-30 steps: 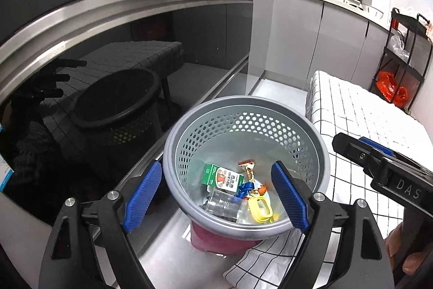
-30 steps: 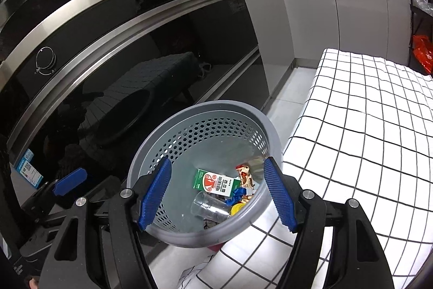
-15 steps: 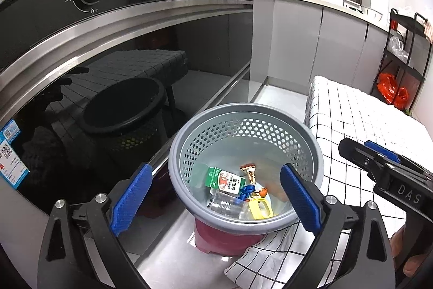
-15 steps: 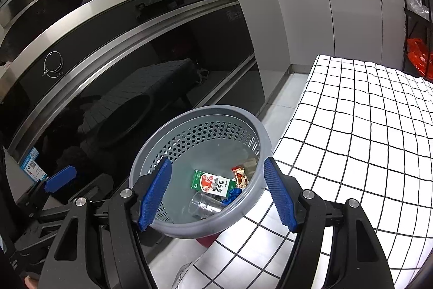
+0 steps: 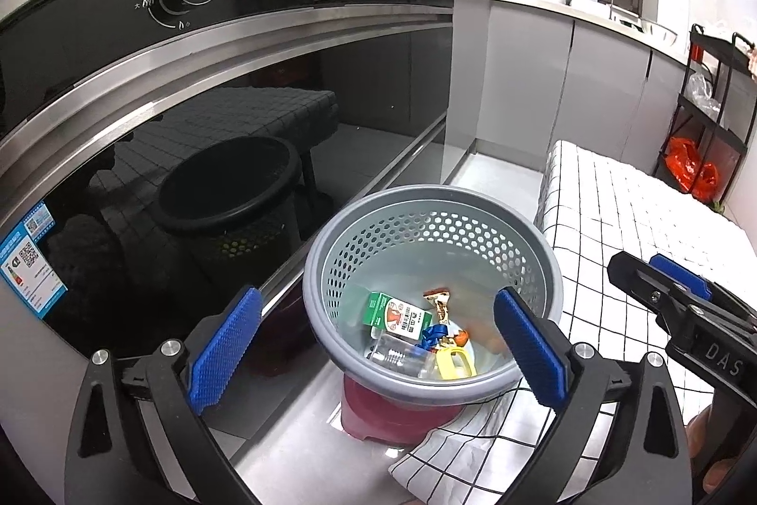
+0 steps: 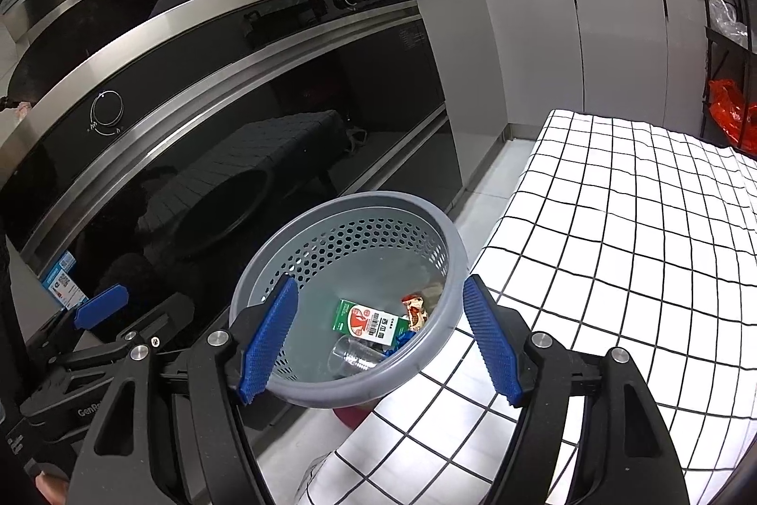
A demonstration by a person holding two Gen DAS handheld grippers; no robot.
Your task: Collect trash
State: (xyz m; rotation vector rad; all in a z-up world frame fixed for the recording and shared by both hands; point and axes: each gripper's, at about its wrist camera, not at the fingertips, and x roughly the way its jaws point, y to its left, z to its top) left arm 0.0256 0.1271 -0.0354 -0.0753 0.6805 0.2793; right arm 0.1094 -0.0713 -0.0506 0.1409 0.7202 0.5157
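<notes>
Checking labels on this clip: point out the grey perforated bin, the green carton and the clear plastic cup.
grey perforated bin [image 5: 551, 268], left wrist view, far right rim.
green carton [image 6: 371, 321], right wrist view, printed face.
clear plastic cup [image 6: 352, 356], right wrist view, side wall.

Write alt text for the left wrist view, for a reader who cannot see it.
A grey perforated basket on the kitchen floor holds trash: a green carton, a clear plastic cup and small wrappers. The left tool hangs open and empty above it. A black oven front is to the left, a checked cloth to the right.

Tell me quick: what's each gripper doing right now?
Left gripper: open, holding nothing, above the bin.
Right gripper: open, holding nothing.
</notes>
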